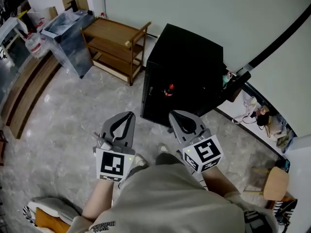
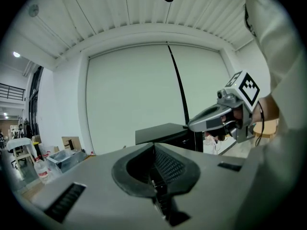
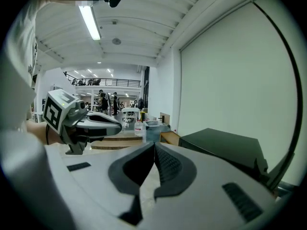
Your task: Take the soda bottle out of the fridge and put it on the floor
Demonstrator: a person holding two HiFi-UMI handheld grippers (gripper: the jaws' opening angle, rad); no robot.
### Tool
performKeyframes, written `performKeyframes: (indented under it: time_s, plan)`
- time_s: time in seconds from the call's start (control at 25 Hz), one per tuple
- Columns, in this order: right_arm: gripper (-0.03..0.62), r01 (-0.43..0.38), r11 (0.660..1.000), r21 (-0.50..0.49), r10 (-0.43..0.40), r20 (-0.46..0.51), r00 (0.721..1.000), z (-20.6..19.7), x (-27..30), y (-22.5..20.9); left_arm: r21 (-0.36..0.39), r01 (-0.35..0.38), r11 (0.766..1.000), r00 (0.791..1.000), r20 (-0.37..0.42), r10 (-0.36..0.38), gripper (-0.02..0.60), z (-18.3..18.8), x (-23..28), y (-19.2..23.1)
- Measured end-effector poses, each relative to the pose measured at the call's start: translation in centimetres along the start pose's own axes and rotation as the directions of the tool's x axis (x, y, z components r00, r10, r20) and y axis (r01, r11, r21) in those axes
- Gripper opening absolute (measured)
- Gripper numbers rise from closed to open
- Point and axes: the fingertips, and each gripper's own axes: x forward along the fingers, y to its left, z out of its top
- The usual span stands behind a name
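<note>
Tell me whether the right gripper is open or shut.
Shut: on the right gripper the jaws meet, with nothing between them.

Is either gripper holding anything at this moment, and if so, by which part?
Nothing is held. The left gripper and the right gripper both have jaws closed together, empty; the soda bottle is apart from them, at the black fridge.

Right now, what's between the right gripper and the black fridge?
Only bare floor, seen in the head view, separates the right gripper from the fridge.
</note>
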Motion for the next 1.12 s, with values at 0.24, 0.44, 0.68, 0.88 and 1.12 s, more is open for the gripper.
performKeyframes:
  time_s: [0.24,0.44,0.68,0.88,1.12]
  plan:
    - [-0.003,0.032,0.999,0.018,-0.032,-0.037,0.999,-1.8,2.0,-1.5,-0.021,-0.003,1.000,1.000,-0.013,0.002,0.008,-1.2,1.2,0.7]
    - [-0.003,0.008,0.994,0.107,-0.008,-0.002,1.000,-3.2,4.1,-3.7,-0.021,-0.018,1.000,0.999,-0.032,0.018,0.008,-1.4,2.9,1.1]
    - [0.048,0.056,0.994,0.090,-0.054,-0.033,0.998,-5.8,6.8,-7.4,-0.029,-0.040,0.999,0.997,-0.072,0.038,0.008,-1.8,4.7,1.3]
    - [0.137,0.094,0.992,0.089,-0.087,-0.084,0.993,-8.9,9.1,-11.1,-0.034,-0.056,0.998,0.993,-0.109,0.052,0.008,-2.4,7.2,1.1]
    - [0.156,0.124,0.985,0.124,-0.105,-0.150,0.983,-13.2,12.0,-14.7,-0.060,-0.056,0.997,0.994,-0.102,0.050,0.008,-1.9,10.9,0.3]
